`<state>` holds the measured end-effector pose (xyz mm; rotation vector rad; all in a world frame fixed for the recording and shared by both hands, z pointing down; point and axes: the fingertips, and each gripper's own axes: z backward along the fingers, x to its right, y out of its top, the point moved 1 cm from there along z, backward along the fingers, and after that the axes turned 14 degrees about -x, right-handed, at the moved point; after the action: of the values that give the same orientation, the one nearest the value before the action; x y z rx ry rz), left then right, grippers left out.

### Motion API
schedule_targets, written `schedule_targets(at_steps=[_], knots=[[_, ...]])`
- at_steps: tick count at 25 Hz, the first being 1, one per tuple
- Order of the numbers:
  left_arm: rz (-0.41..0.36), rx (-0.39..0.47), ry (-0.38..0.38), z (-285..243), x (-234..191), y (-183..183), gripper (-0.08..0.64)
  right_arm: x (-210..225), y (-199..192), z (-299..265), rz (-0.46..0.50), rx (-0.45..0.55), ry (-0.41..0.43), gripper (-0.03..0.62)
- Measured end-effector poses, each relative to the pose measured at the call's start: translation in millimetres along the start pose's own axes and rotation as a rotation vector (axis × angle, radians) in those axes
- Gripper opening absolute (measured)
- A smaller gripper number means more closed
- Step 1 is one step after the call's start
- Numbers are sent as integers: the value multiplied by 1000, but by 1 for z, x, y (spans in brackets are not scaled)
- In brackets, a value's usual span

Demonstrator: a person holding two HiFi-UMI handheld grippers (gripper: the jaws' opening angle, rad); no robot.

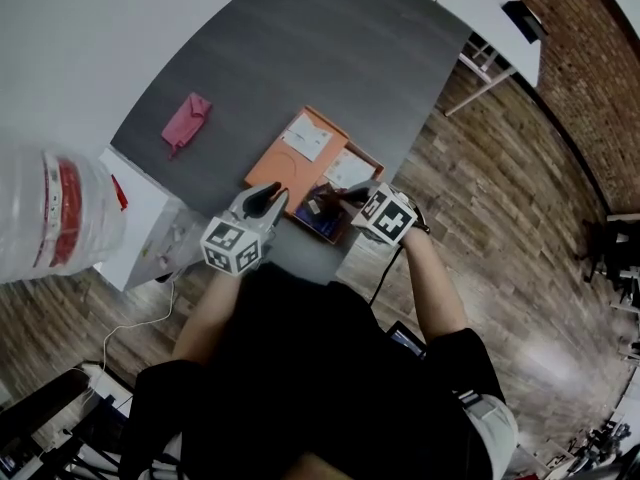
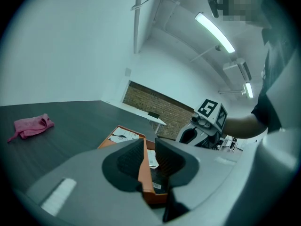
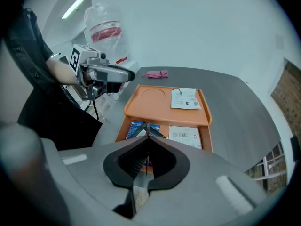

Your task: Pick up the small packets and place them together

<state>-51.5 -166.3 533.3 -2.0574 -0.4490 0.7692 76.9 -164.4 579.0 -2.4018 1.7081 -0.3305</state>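
An orange box (image 1: 262, 173) lies open on the dark table near its front edge, its lid folded out flat. One white packet (image 3: 183, 98) rests on the lid. A blue packet (image 3: 135, 127) and a white barcoded packet (image 3: 184, 135) lie inside the box. My right gripper (image 3: 147, 136) hovers over the box's near side, shut on a thin small packet seen edge-on, which sticks out beyond the tips. My left gripper (image 2: 149, 140) straddles the box's near wall (image 2: 143, 173). Its jaws stand slightly apart, with the wall against the left pad.
A pink cloth (image 1: 185, 120) lies farther left on the table. A clear plastic bag with a red label (image 1: 55, 213) sits on a white cabinet (image 1: 150, 218) at the left. The table's edge (image 1: 405, 158) runs just right of the box, with wooden floor beyond.
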Motion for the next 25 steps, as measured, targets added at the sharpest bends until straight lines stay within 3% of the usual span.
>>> schedule_targets(at_steps=[10, 19, 25], knots=[[16, 32, 58, 17, -3, 3, 74, 5, 44, 40, -34, 210, 101, 3], [76, 68, 175, 54, -26, -10, 74, 8, 102, 28, 68, 201, 177, 3], [109, 84, 214, 67, -37, -17, 74, 0, 125, 20, 80, 177, 251, 3]])
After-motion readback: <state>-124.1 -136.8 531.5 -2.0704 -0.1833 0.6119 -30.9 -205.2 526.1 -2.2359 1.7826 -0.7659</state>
